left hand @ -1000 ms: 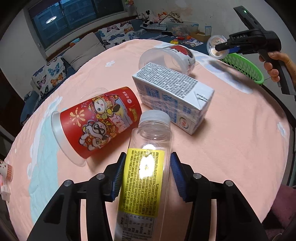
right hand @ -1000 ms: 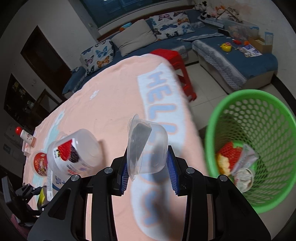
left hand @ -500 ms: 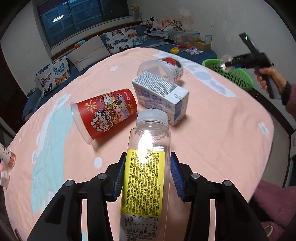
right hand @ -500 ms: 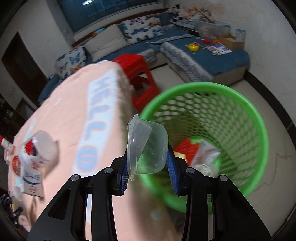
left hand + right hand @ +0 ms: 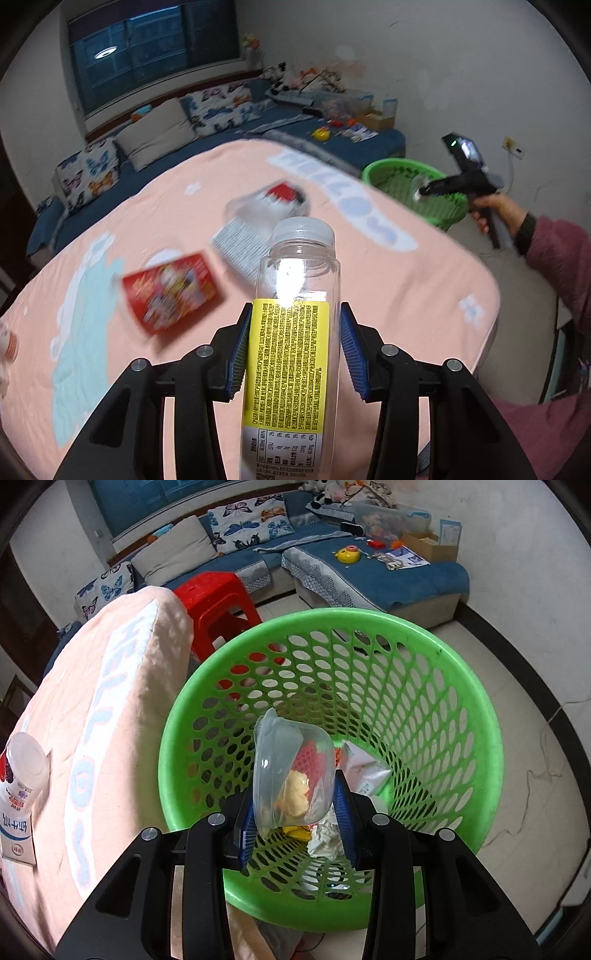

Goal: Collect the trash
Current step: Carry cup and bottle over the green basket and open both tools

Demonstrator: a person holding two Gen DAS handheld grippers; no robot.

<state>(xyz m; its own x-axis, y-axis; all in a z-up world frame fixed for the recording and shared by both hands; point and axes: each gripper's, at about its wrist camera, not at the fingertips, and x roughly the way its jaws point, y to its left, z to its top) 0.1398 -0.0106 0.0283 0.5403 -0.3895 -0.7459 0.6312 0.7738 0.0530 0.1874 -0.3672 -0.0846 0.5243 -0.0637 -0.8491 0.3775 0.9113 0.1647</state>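
My left gripper [image 5: 291, 347] is shut on a clear plastic bottle [image 5: 291, 332] with a yellow label and white cap, held above the pink table [image 5: 406, 280]. A red paper cup [image 5: 171, 291], a milk carton [image 5: 240, 247] and a clear strawberry-print cup [image 5: 273, 201] lie on the table, blurred. My right gripper [image 5: 295, 819] is shut on a clear plastic cup [image 5: 291, 775] and holds it over the green mesh basket [image 5: 476, 760], which has several pieces of trash in its bottom. The right gripper also shows in the left wrist view [image 5: 424, 190], over the basket [image 5: 388, 173].
The basket stands on the floor beside the table's edge [image 5: 159, 672]. A red plastic stool [image 5: 218, 602] stands behind it. A blue sofa [image 5: 332, 554] with cushions and clutter runs along the far wall. The strawberry cup [image 5: 22, 764] and carton [image 5: 16, 830] show at the left.
My left gripper has lifted the bottle higher above the table. My right gripper has carried the clear cup from the table's edge to a spot directly over the basket.
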